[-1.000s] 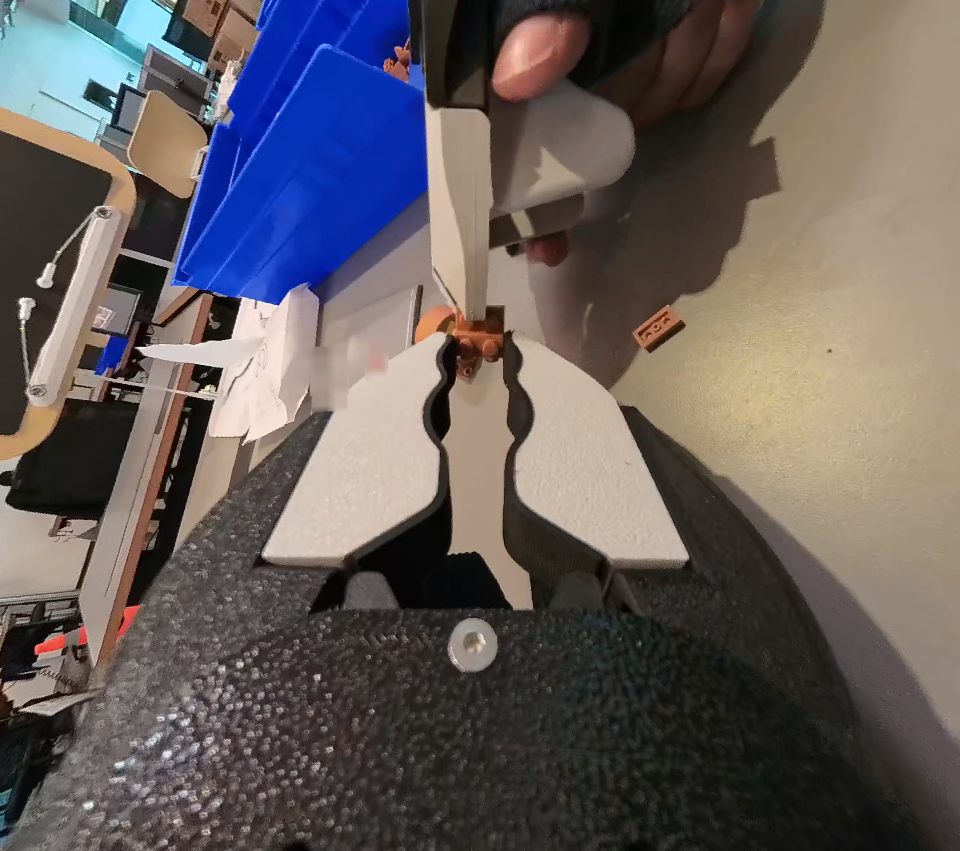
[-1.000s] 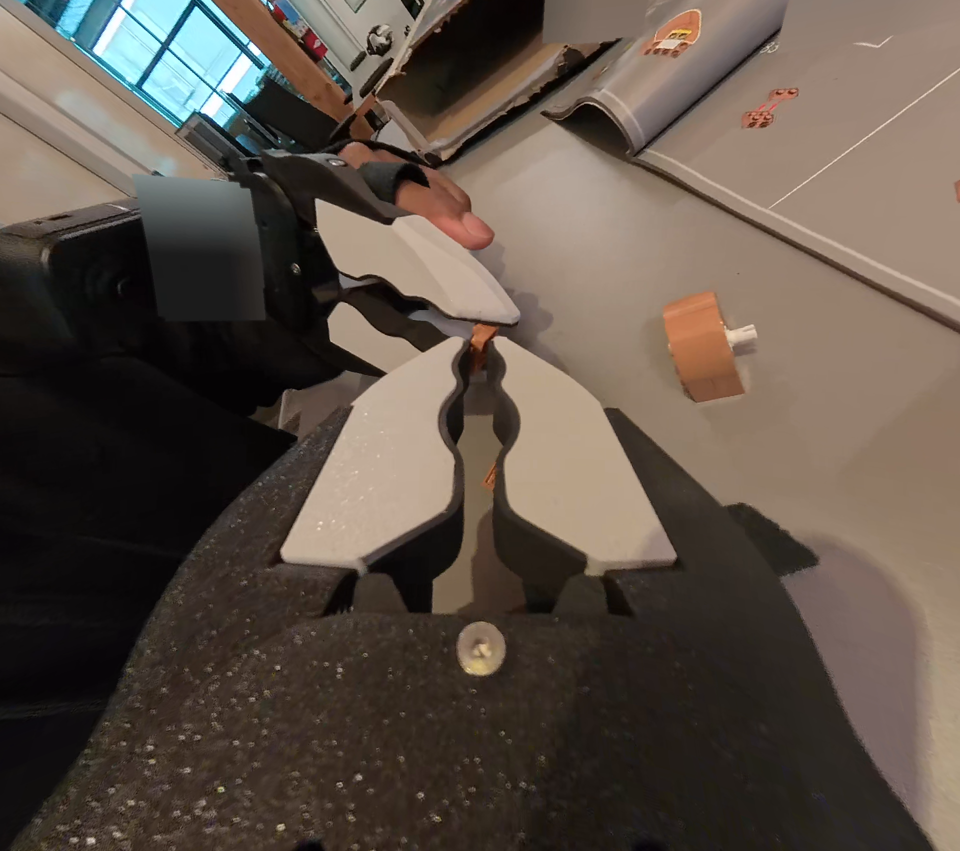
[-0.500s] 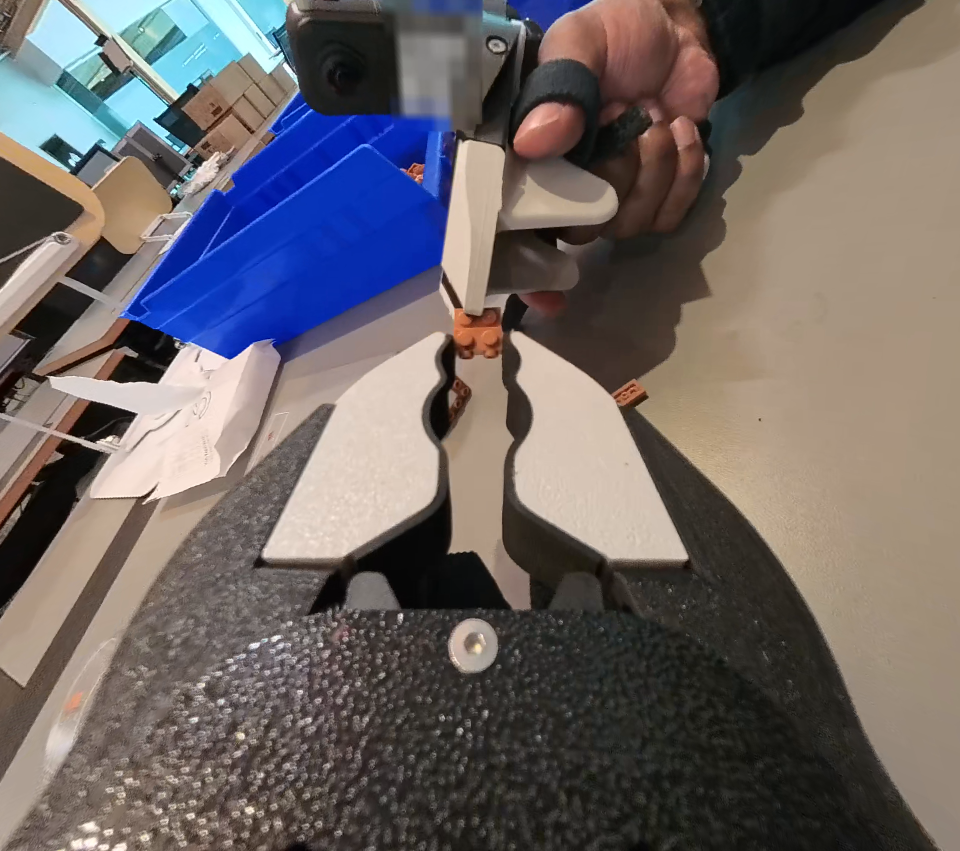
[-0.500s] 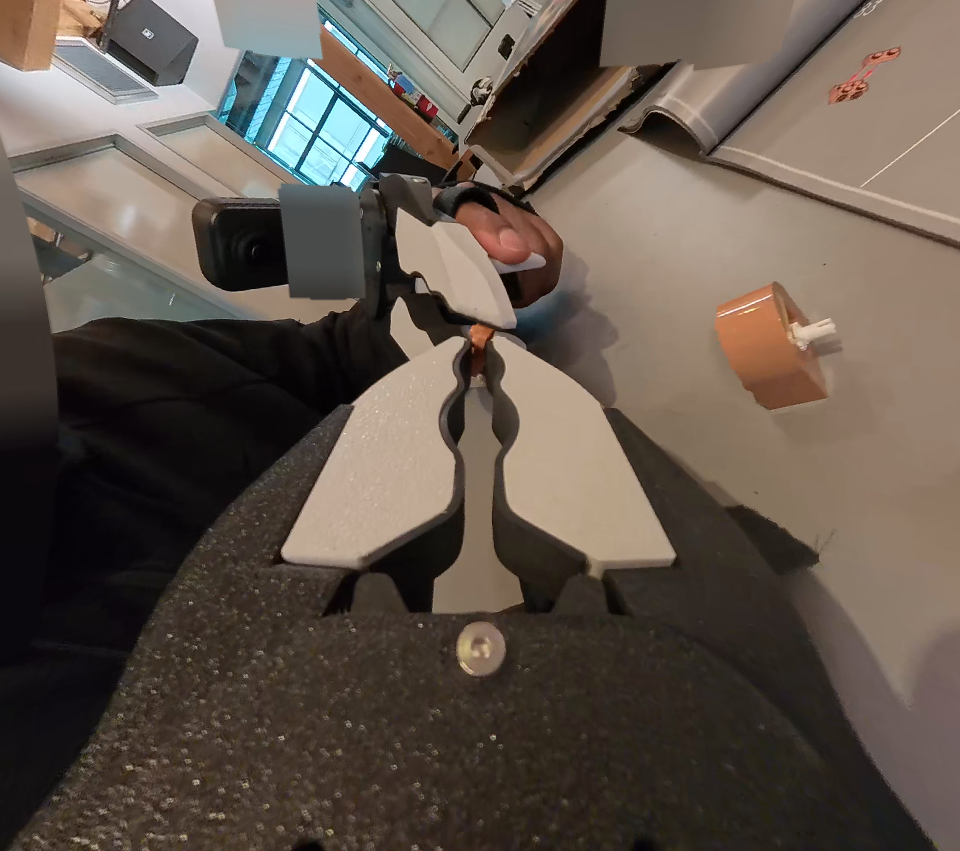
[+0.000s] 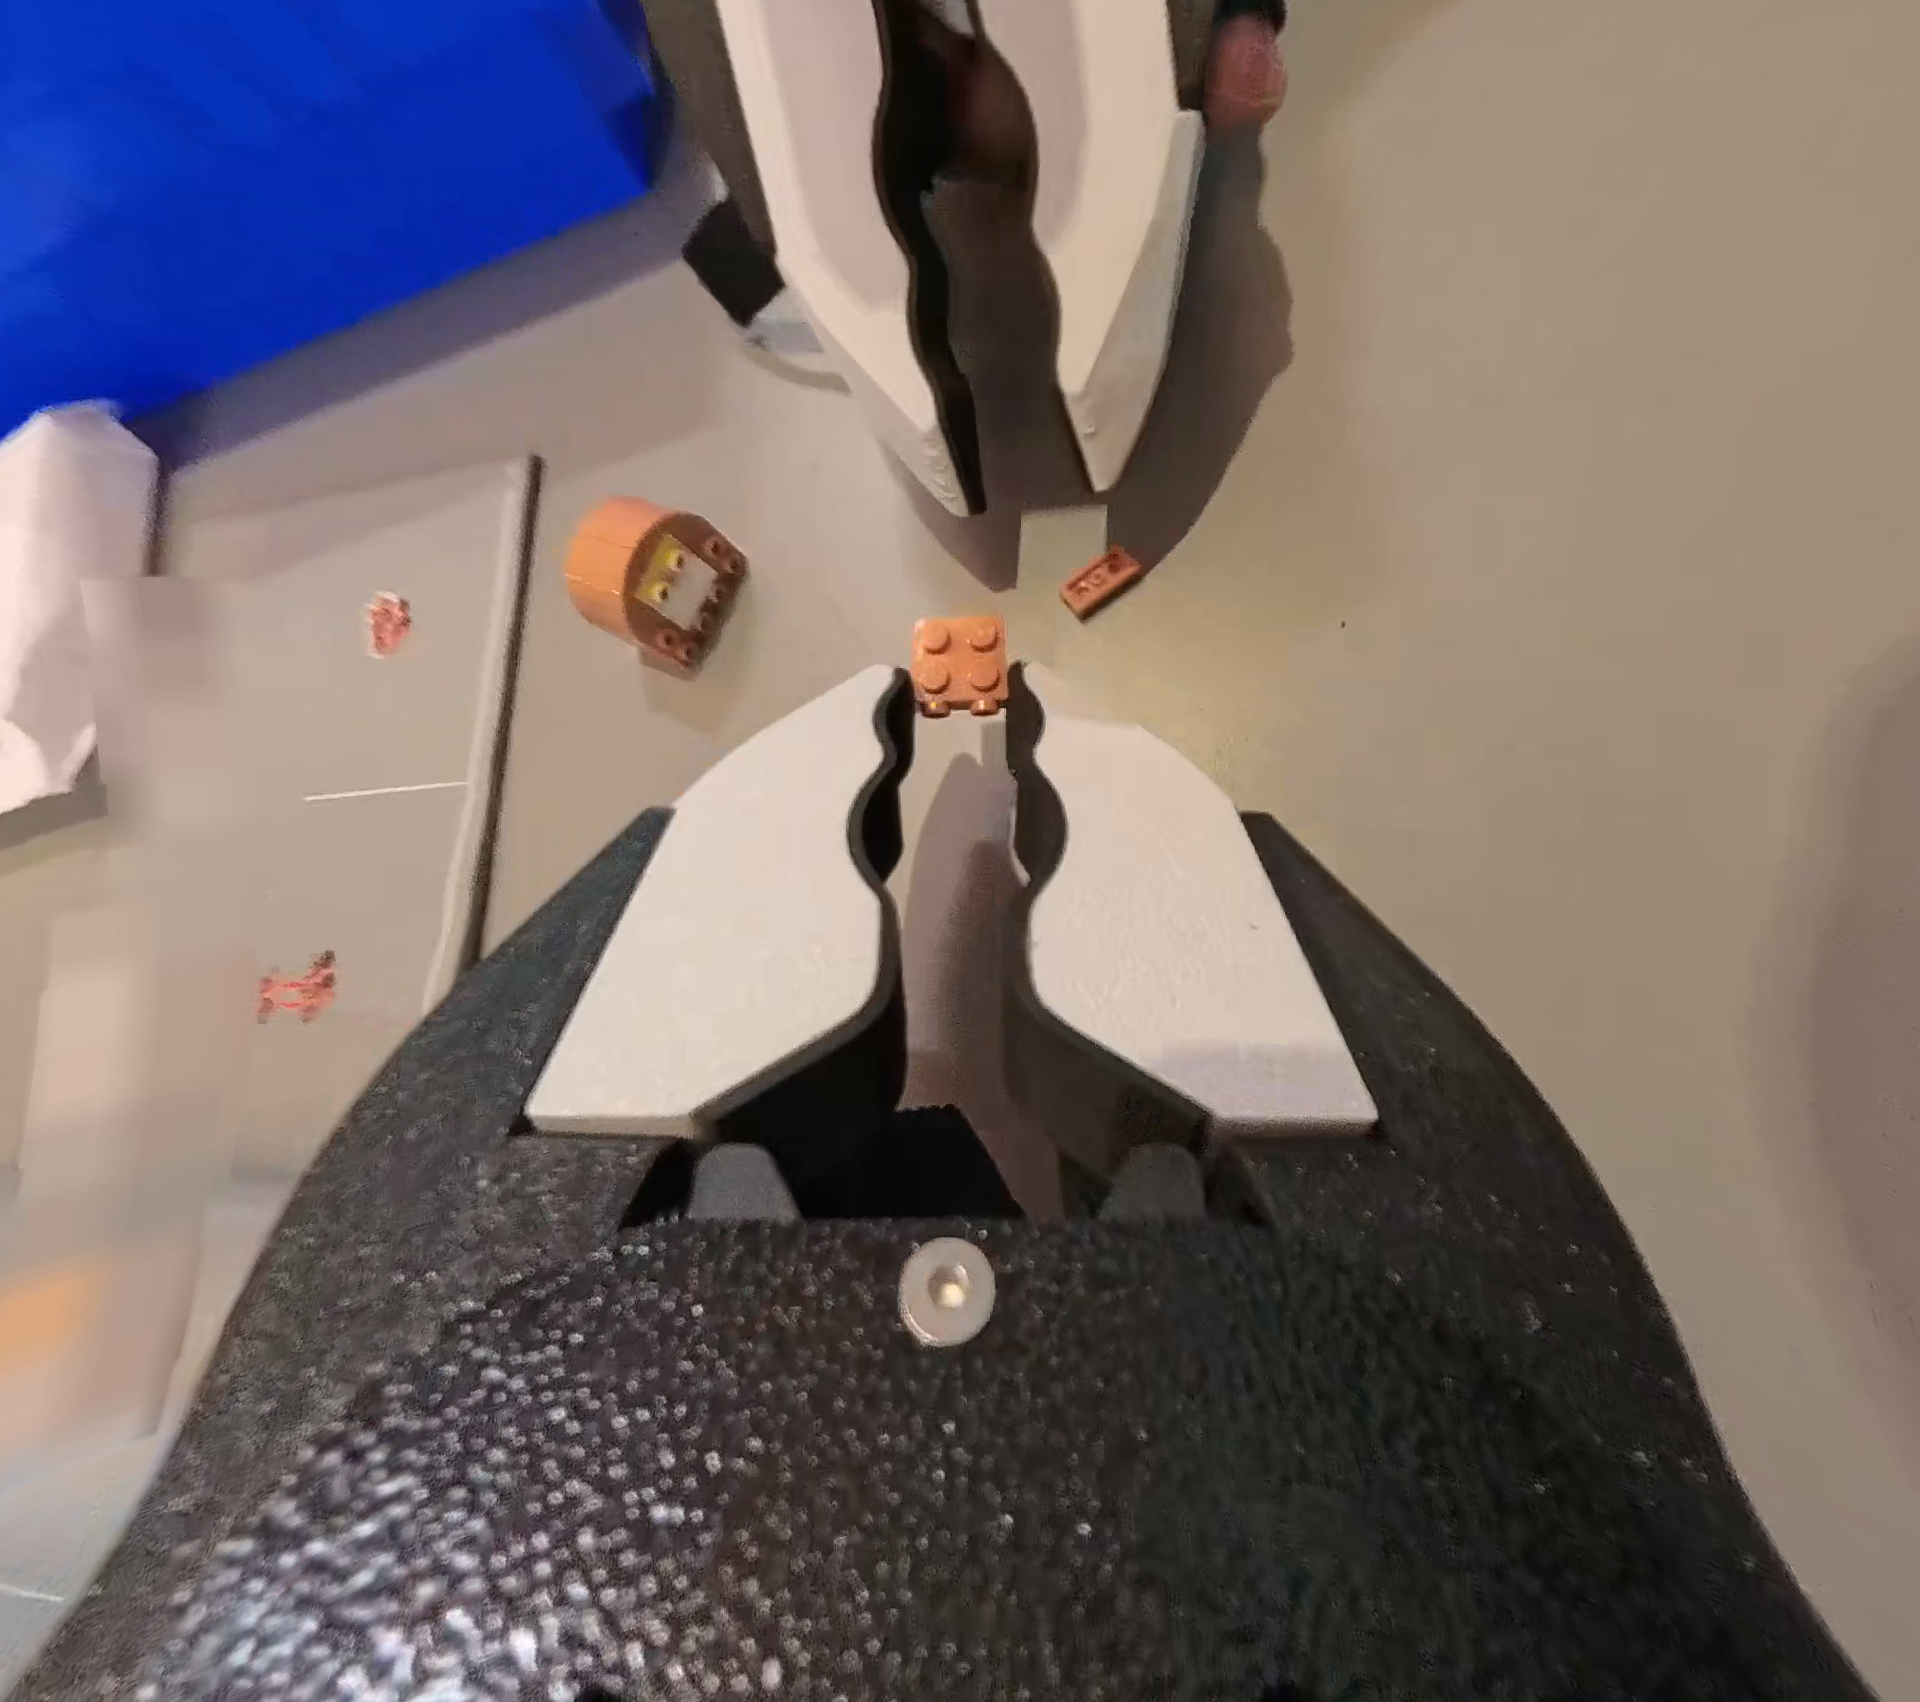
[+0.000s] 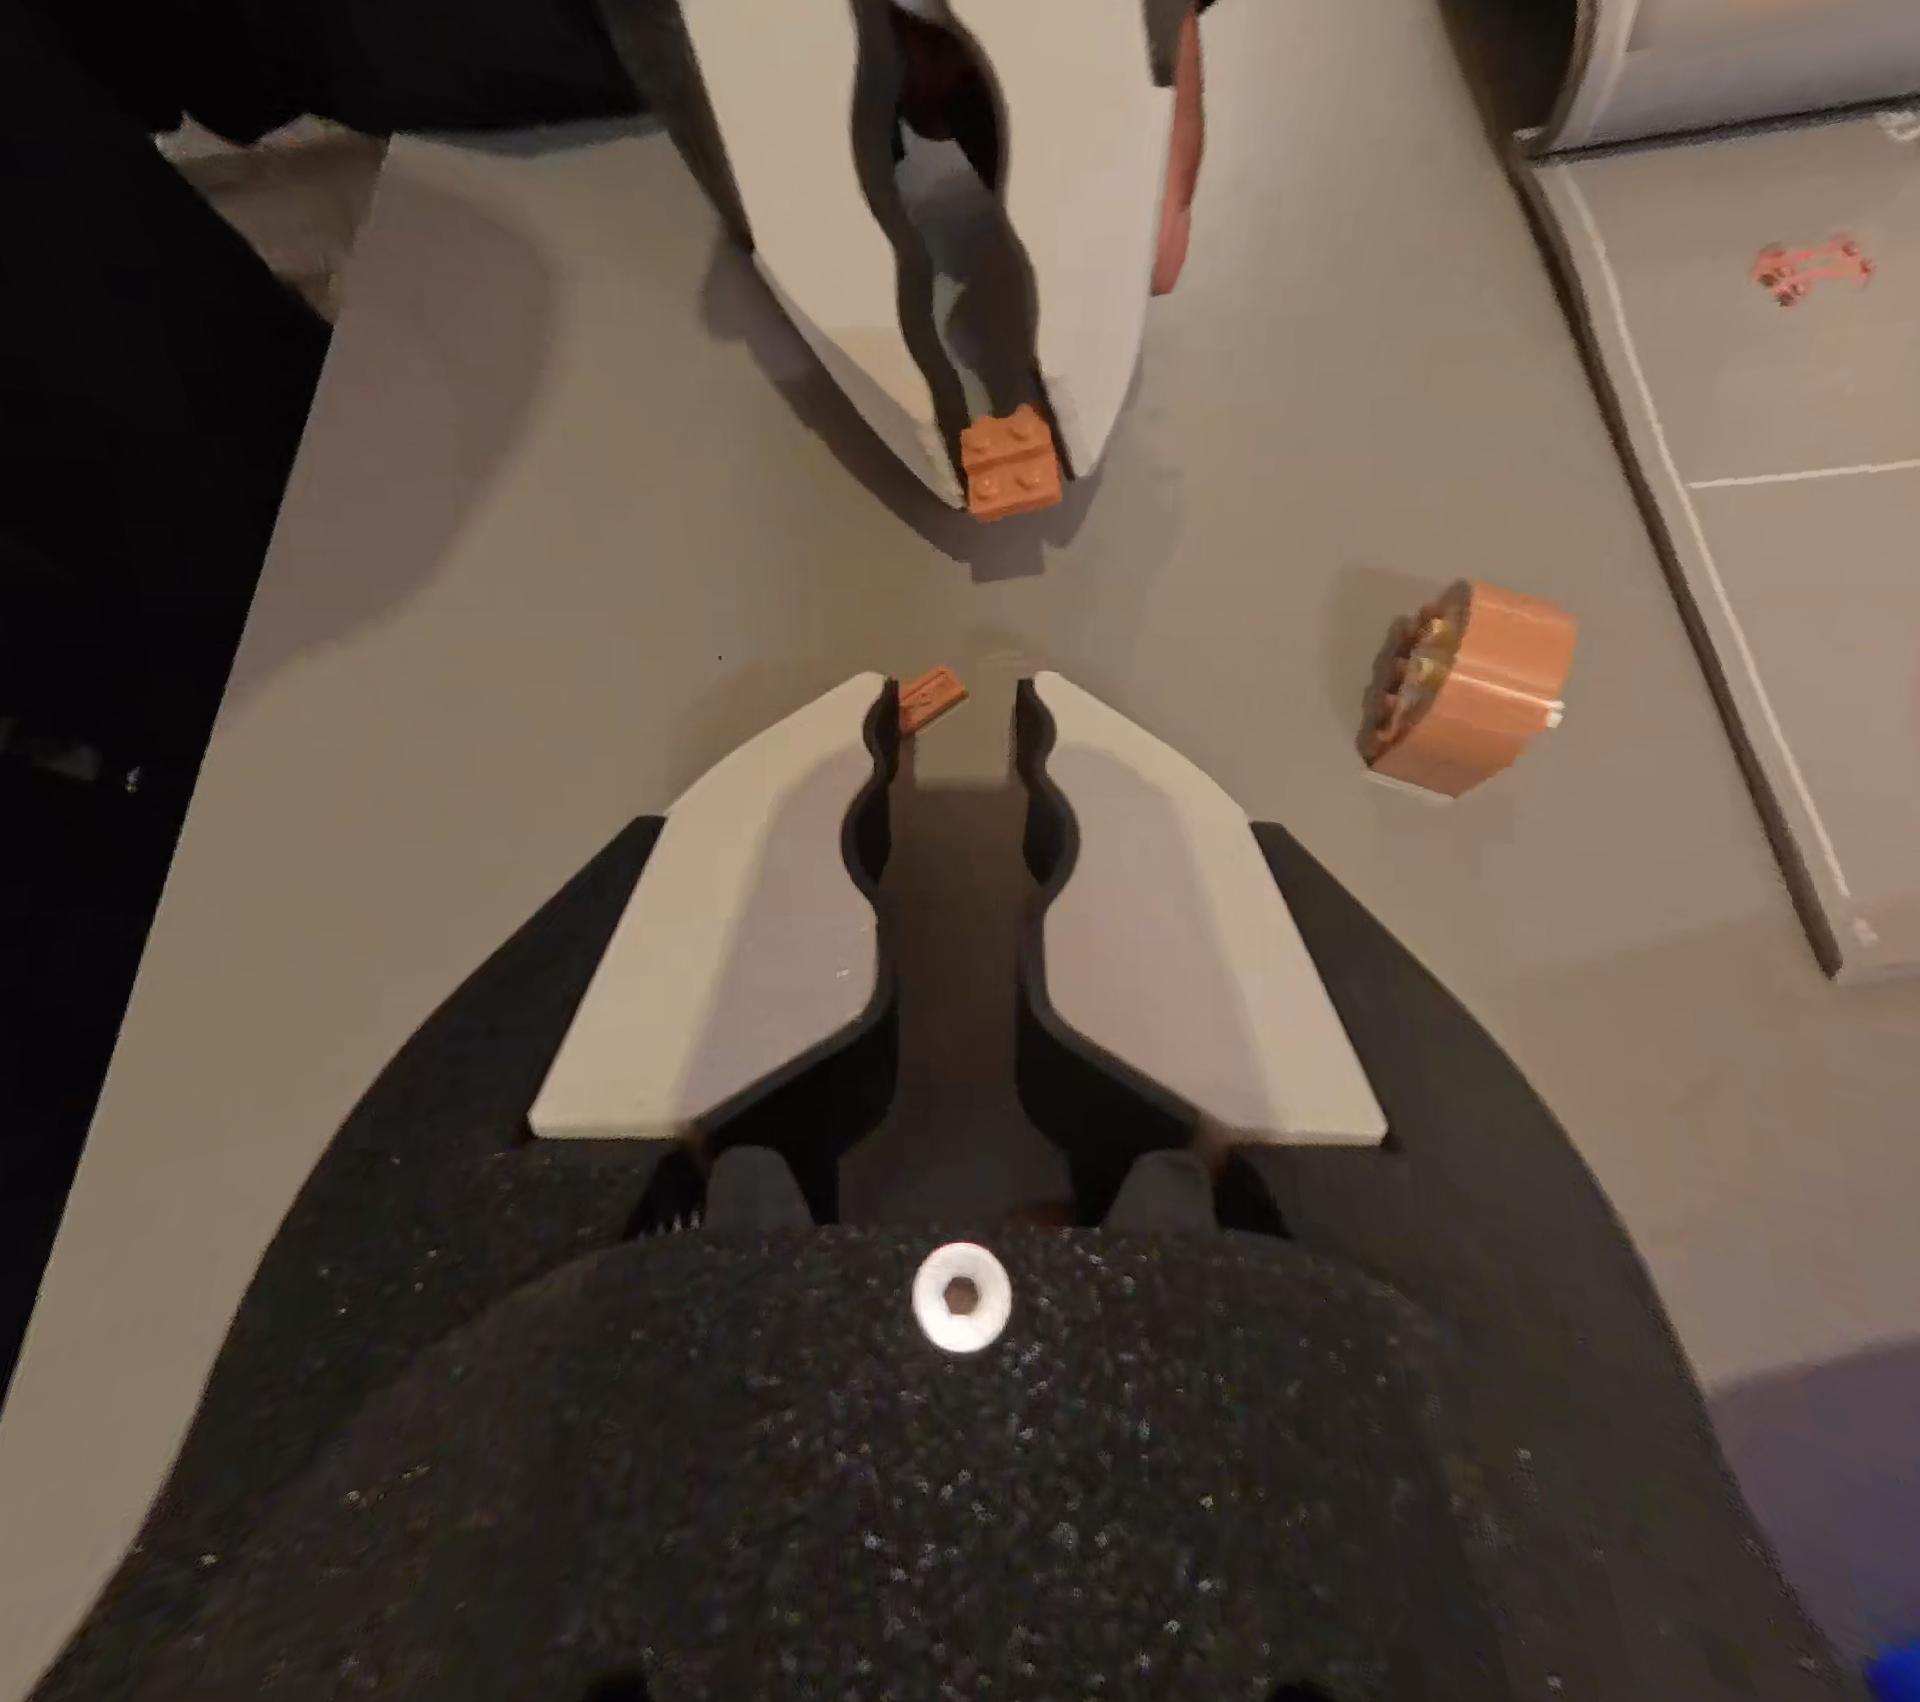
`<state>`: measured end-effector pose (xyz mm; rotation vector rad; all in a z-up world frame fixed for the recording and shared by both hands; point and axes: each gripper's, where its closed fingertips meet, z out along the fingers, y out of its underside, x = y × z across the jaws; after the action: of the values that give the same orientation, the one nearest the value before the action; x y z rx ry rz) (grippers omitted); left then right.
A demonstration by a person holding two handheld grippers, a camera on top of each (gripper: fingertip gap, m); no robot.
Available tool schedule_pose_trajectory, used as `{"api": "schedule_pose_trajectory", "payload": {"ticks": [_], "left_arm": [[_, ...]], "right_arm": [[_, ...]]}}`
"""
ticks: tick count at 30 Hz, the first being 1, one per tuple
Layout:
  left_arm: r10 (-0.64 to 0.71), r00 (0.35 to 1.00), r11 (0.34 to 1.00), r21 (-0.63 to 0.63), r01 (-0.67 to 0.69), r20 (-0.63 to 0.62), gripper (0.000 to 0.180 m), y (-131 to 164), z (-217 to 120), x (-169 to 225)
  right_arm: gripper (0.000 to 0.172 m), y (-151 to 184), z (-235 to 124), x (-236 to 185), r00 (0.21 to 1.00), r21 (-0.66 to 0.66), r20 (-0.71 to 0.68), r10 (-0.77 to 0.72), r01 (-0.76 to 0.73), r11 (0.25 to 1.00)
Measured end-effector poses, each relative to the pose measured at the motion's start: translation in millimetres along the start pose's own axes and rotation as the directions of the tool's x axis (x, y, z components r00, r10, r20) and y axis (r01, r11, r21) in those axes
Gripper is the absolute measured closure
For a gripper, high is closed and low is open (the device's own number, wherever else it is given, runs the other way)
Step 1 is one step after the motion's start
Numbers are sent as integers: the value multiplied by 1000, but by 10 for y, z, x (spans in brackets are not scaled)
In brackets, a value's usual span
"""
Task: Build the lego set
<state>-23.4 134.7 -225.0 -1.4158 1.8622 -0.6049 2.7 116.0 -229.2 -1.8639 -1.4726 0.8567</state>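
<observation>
Orange-brown plastic is clamped at the tips of the left gripper point(image 5: 961, 684): a small studded brick point(image 5: 959, 663) sits between its two pale fingers, both dark pads pressed against its sides, just above the middle of the left wrist view. The same brick point(image 6: 1010, 473) is seen from the other side in the upper middle of the right wrist view, pinched at the far gripper's tips above the grey table point(image 6: 520, 613).

The right gripper point(image 6: 954, 696) is spread apart with nothing grasped. A small flat brown plate point(image 6: 932, 698) lies on the table just beside its left-hand fingertip; whether the pad touches it cannot be told. In the left wrist view that plate point(image 5: 1101, 580) is seen on the table right of centre, under the tips of the far gripper, whose jaws stand apart.

A round orange-and-brown block assembly point(image 5: 657, 584) lies on its side on the table, left of centre in the left wrist view; in the right wrist view it point(image 6: 1465, 684) appears at mid-right. A blue bin point(image 5: 291, 94) fills the upper left of the left wrist view. A grey mat point(image 6: 1766, 509) with white lines occupies the right edge of the right wrist view, its far end rolled up.
</observation>
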Motion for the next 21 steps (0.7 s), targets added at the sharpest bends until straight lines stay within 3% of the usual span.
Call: {"api": "schedule_pose_trajectory", "payload": {"ticks": [7,10,12,21], "left_arm": [[-50,999,998,-32,50,-6,164,72,32,-8],[-59,998,997,-48,58,-25,164,100,37,22],[-58,998,996,-73,55,-36,164,134,40,47],[-100,993,985,-147,89,-65,160,246,69,121]], "right_arm": [[143,109,166,-59,988,-134,14,-153,153,979],[147,112,212,-17,982,-164,-26,-185,179,970],[154,103,218,1,981,-167,-43,-190,180,969],[154,54,176,23,992,-112,-47,-119,113,987]]}}
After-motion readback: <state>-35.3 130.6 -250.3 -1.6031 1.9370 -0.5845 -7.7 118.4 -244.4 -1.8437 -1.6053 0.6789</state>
